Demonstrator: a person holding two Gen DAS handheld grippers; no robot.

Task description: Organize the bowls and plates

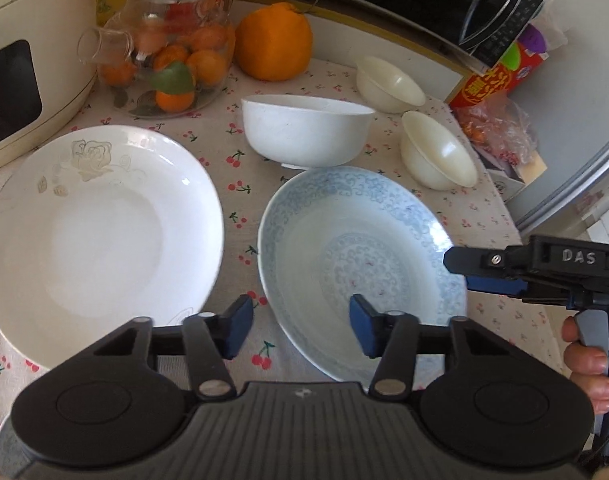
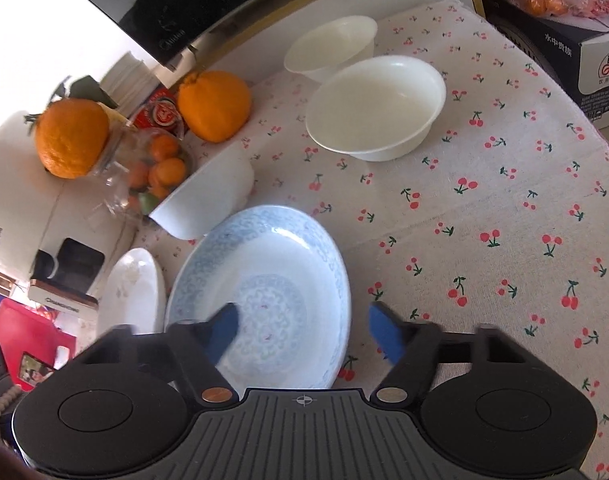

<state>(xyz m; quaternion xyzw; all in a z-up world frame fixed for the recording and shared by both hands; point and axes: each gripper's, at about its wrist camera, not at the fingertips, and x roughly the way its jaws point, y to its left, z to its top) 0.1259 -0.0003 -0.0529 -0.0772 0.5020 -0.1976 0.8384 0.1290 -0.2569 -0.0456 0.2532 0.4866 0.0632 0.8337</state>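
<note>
Blue plate [image 1: 360, 268] on cherry cloth [image 2: 484, 208], beside white plate [image 1: 96, 236]. Both grippers straddle blue plate's rim, jaws apart, nothing pinched: left gripper [image 1: 300, 330] at near-left edge, right gripper [image 2: 304, 332] at right edge.

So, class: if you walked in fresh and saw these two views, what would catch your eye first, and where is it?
Probably the pale blue patterned plate in the middle of the cherry-print tablecloth, with both grippers at its rim. The left gripper straddles its near-left edge and the right gripper its right edge, neither visibly clamped. Next, the big white plate to its left and the bright orange fruit behind.
</note>
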